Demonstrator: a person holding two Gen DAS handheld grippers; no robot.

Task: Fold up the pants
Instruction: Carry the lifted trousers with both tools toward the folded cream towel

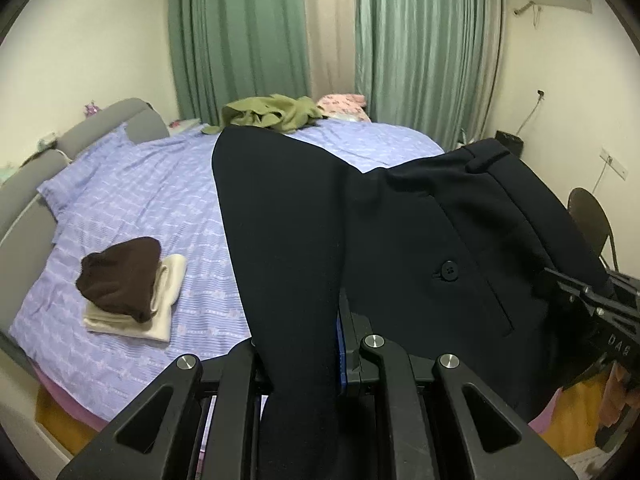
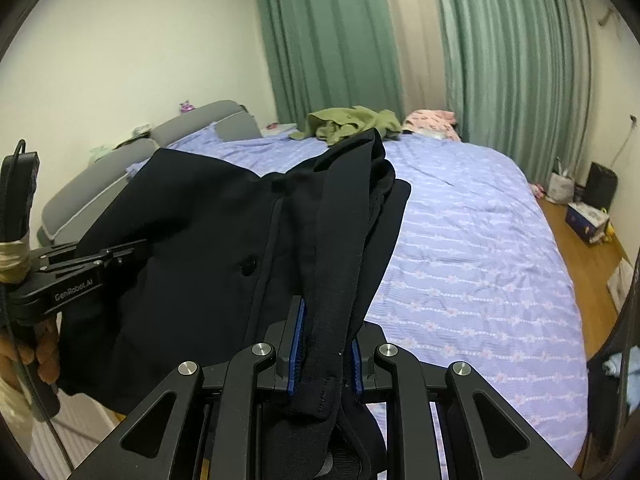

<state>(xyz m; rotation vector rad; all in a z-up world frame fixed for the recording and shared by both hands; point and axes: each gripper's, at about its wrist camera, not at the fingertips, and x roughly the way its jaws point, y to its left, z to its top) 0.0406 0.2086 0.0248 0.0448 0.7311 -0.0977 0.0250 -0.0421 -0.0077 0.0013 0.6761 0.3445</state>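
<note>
The pants (image 1: 420, 220), dark and soft, hang limp above the bed (image 1: 152, 200), filling each frame's centre; they look light and floppy, best gripped along the waistband. The left claw (image 1: 304, 344) pinches one fabric edge at lower centre; the right claw (image 2: 324, 356) clamps a bunched waistband fold.

- A bed (image 1: 132, 200) is covered by a lilac sheet.
- Brown and cream folded clothes (image 1: 132, 288) are stacked on it.
- An olive garment (image 1: 272, 114) is heaped before green curtains (image 1: 240, 36).
</note>
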